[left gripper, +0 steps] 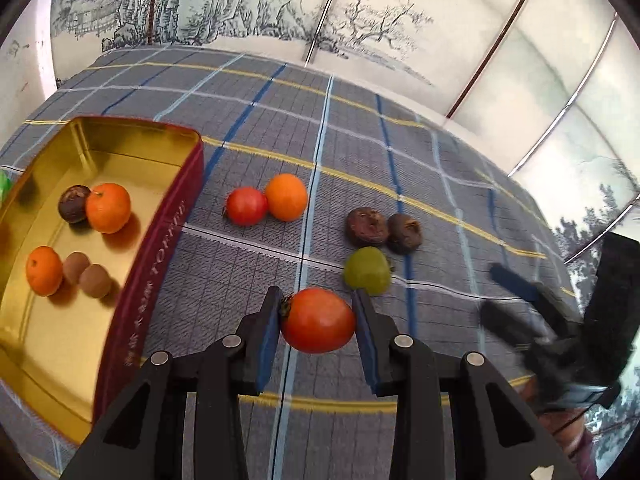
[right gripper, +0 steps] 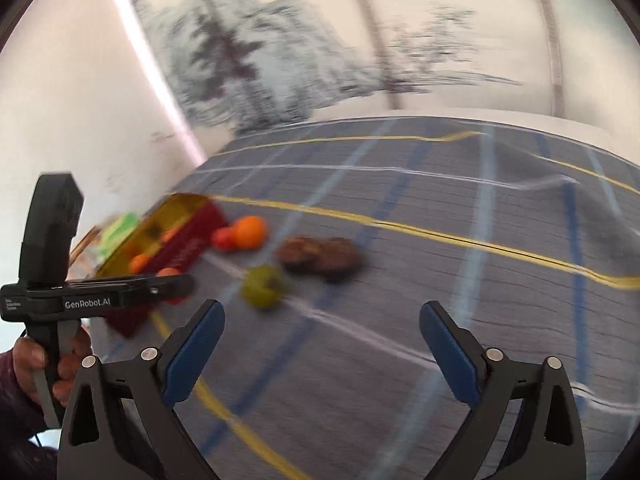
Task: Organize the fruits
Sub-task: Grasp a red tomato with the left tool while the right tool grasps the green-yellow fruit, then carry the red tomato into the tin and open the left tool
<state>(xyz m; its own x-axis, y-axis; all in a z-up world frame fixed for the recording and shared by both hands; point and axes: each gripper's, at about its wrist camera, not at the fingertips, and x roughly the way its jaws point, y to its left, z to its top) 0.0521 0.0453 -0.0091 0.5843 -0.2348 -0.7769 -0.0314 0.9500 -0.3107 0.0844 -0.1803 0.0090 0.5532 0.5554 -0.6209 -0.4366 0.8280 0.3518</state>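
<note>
My left gripper (left gripper: 317,312) is shut on a red tomato (left gripper: 318,320), just above the checked cloth. To its left stands a gold tin with dark red walls (left gripper: 160,216); it holds two oranges (left gripper: 108,208), a dark fruit (left gripper: 73,203) and two brown fruits (left gripper: 95,280). On the cloth lie a second tomato (left gripper: 247,206), an orange (left gripper: 286,197), two dark wrinkled fruits (left gripper: 366,227) and a green fruit (left gripper: 367,271). My right gripper (right gripper: 320,338) is open and empty above the cloth, right of the fruits; it shows blurred in the left wrist view (left gripper: 520,300).
The blue-grey checked cloth (left gripper: 420,160) covers the table. A wall with a painted landscape (left gripper: 240,4) runs behind it. A green object (right gripper: 120,228) sits behind the tin. The right wrist view is motion-blurred.
</note>
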